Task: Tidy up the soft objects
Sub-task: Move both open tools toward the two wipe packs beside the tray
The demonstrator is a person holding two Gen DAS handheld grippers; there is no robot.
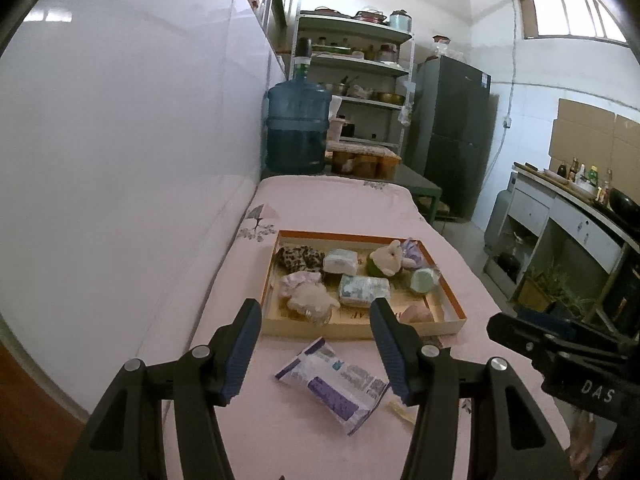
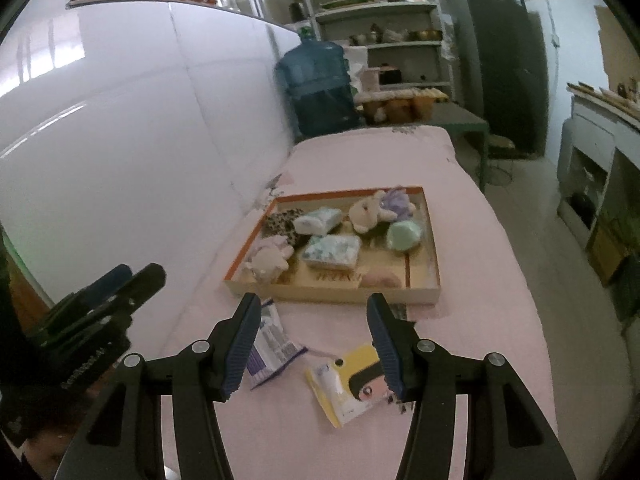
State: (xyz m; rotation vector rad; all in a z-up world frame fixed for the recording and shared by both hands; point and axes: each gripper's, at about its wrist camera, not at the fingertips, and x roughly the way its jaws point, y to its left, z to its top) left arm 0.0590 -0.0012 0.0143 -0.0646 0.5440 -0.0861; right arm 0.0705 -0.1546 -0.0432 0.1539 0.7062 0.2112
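An orange-rimmed shallow box [image 1: 448, 294] [image 2: 434, 256] rests on the pink bedsheet and holds several soft items: a plush rabbit [image 1: 390, 258] [image 2: 366, 212], tissue packs [image 1: 363, 289] [image 2: 332, 251], a leopard-print pouch [image 1: 300, 259] and a green sponge [image 1: 424, 280] [image 2: 404, 235]. In front of the box lies a white-and-purple tissue pack [image 1: 334, 384] [image 2: 270, 344]. A yellow cartoon packet [image 2: 352, 380] lies to its right. My left gripper [image 1: 316, 350] hovers open over the purple pack, empty. My right gripper [image 2: 312, 346] hangs open above both packets, touching neither.
A white wall panel [image 1: 120, 160] runs along the bed's left side. Beyond the bed's far end stand a blue water jug [image 1: 298, 128], a shelf rack [image 1: 360, 64] and a dark fridge [image 1: 456, 132]. To the right, the bed edge drops to the floor beside a counter [image 1: 580, 216].
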